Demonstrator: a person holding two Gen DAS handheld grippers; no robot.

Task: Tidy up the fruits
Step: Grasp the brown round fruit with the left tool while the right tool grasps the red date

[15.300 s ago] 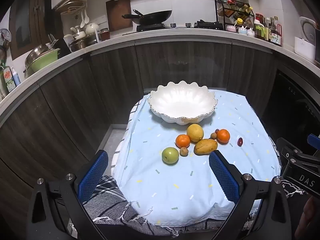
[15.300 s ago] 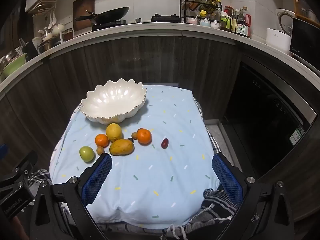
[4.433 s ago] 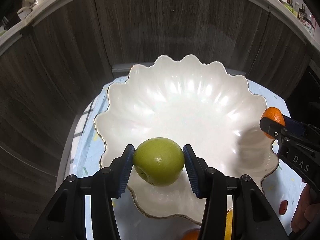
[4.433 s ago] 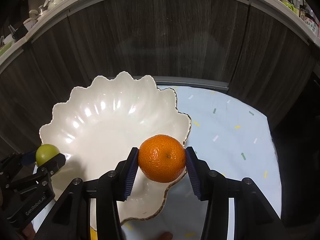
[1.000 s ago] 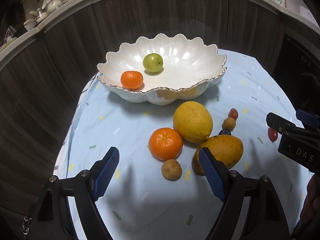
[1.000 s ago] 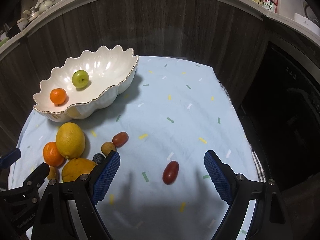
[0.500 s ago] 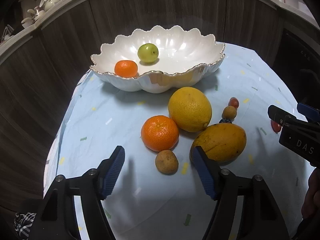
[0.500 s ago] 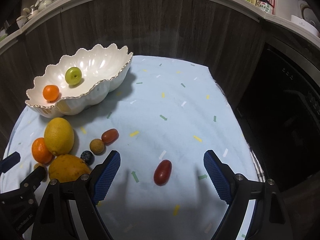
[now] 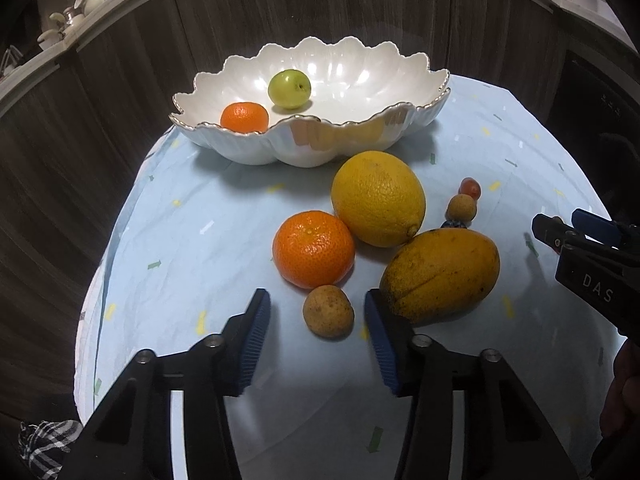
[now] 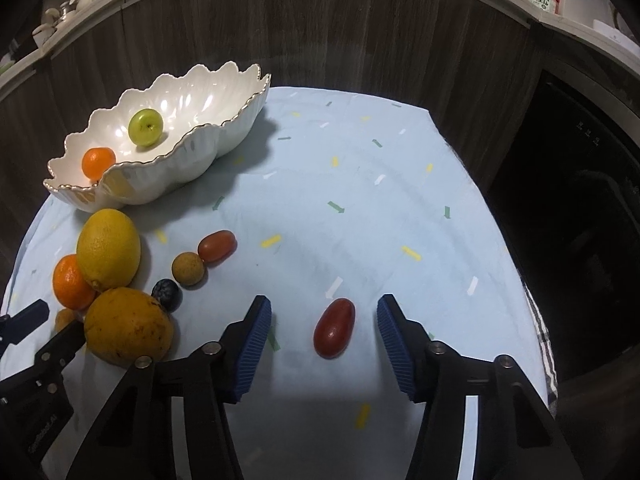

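Observation:
A white scalloped bowl (image 9: 304,148) holds a green apple (image 9: 289,89) and a small orange (image 9: 244,117). On the blue cloth lie an orange (image 9: 313,255), a lemon (image 9: 378,198), a mango (image 9: 440,276) and a small brown round fruit (image 9: 328,311). My left gripper (image 9: 318,320) straddles that brown fruit; its jaws are closing, pads clear of it. My right gripper (image 10: 325,330) straddles a red oval tomato (image 10: 334,327); its jaws are closing too, with gaps on both sides.
Near the lemon (image 10: 108,254) lie another red tomato (image 10: 216,245), a tan round fruit (image 10: 188,268) and a dark blueberry (image 10: 167,294). Dark wooden cabinet fronts (image 10: 320,32) curve behind the table. A dark appliance (image 10: 580,208) stands at right.
Both grippers have sunk toward the cloth and narrowed their jaws, the left around the brown fruit, the right around the red tomato. The fruits have not moved.

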